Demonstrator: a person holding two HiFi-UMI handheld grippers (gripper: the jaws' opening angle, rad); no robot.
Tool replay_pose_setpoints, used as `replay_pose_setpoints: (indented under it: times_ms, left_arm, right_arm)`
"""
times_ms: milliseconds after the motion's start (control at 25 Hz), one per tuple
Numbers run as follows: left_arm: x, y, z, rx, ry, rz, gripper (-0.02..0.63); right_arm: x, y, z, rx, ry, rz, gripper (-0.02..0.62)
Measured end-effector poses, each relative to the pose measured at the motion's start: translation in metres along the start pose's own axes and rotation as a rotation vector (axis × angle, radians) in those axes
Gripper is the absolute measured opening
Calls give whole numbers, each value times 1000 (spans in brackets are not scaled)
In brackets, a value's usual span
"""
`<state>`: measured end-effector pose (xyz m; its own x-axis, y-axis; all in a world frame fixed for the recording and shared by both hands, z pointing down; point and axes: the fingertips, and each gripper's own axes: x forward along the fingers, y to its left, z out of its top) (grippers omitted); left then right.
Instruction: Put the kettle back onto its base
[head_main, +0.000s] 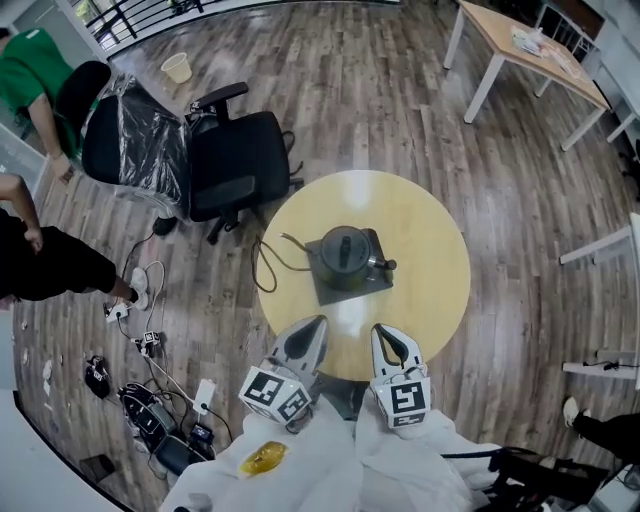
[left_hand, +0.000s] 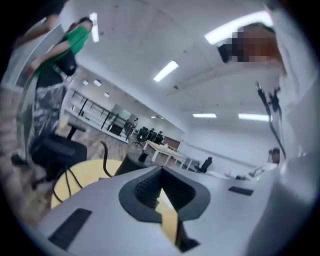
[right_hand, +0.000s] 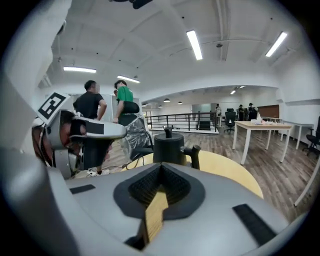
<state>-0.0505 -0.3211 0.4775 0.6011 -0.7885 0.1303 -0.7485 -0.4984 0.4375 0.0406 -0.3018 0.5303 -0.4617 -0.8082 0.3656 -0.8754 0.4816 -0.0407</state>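
Note:
A dark grey kettle (head_main: 346, 251) stands on a dark square base (head_main: 340, 288) in the middle of the round yellow table (head_main: 430, 250); its handle points right. A black cord (head_main: 265, 268) runs off the base to the left. Both grippers hover over the table's near edge, short of the kettle and apart from it. My left gripper (head_main: 317, 323) has its jaws together with nothing between them. My right gripper (head_main: 380, 330) is shut and empty too. The right gripper view looks straight at the kettle (right_hand: 170, 147) beyond the closed jaws (right_hand: 161, 166). The left gripper view is tilted, with the kettle (left_hand: 131, 163) blurred behind its closed jaws (left_hand: 161, 170).
A black office chair (head_main: 238, 160) and a plastic-wrapped chair (head_main: 135, 142) stand left of the table. People (head_main: 30, 75) are at the far left. Cables and power strips (head_main: 150, 395) litter the floor at lower left. A wooden desk (head_main: 520, 48) is at upper right.

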Motion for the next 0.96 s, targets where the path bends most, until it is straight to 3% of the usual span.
replay_pose_setpoints:
  times_ms: [80, 280, 440, 960]
  left_arm:
    - [-1, -13, -9, 115, -9, 36, -3]
    - [2, -24, -29, 97, 27, 58, -3]
    - [5, -30, -24, 126, 31, 28, -3]
    - [8, -28, -26, 138, 56, 83, -3]
  right_arm:
    - [-4, 2, 11, -24, -33, 8, 12]
    - [-5, -2, 25, -41, -78, -8, 12]
    - [-8, -3, 24, -40, -70, -3, 11]
    - [-10, -5, 30, -58, -84, 15, 11]
